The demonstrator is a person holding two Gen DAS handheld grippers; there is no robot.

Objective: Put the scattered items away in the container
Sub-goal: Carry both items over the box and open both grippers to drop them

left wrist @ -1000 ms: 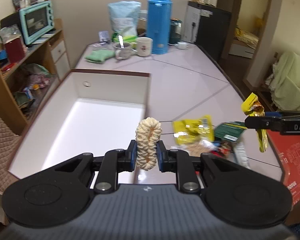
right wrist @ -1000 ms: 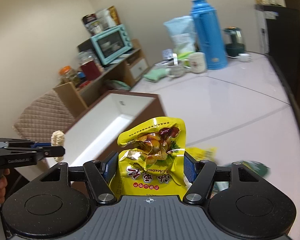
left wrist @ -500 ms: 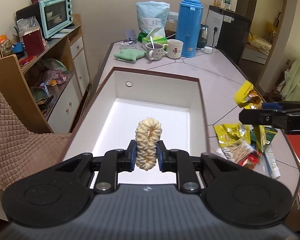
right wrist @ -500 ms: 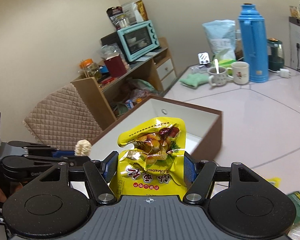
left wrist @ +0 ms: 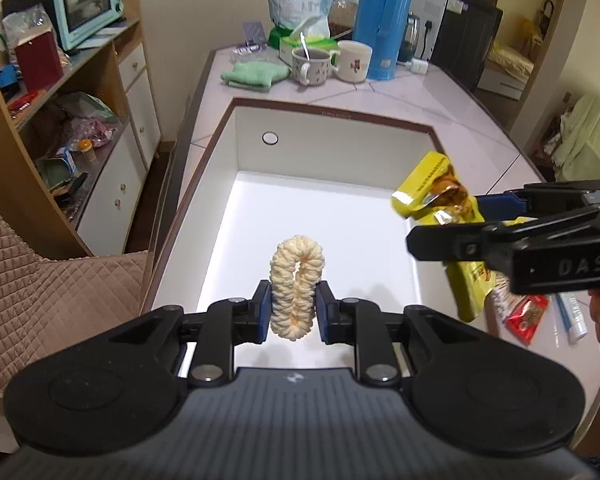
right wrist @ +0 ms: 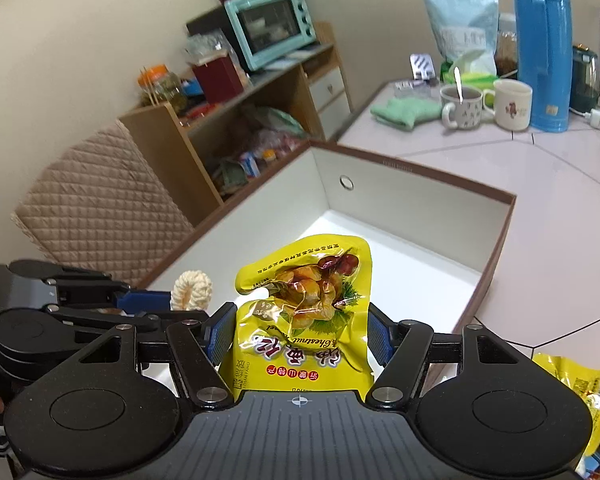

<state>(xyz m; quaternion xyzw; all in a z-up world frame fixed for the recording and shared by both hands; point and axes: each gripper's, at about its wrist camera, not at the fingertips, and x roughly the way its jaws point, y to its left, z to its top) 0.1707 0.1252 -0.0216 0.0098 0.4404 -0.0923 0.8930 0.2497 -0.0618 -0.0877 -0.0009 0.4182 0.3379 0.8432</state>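
Cream knitted yarn ring (left wrist: 296,284) stands upright between the blue pads of the left gripper (left wrist: 293,312), which are closed narrowly on its lower part. It hangs over the near end of the white rectangular box with brown rim (left wrist: 328,114), which sits along the left edge of the pale tiled table (left wrist: 452,100). The right gripper (right wrist: 300,338) has its jaws rather wide and pressed on both sides of a yellow foil chestnut snack pouch (right wrist: 306,296); the pouch is over the right side of the box. More packets (left wrist: 528,312) lie on the table beside the near right corner of the box.
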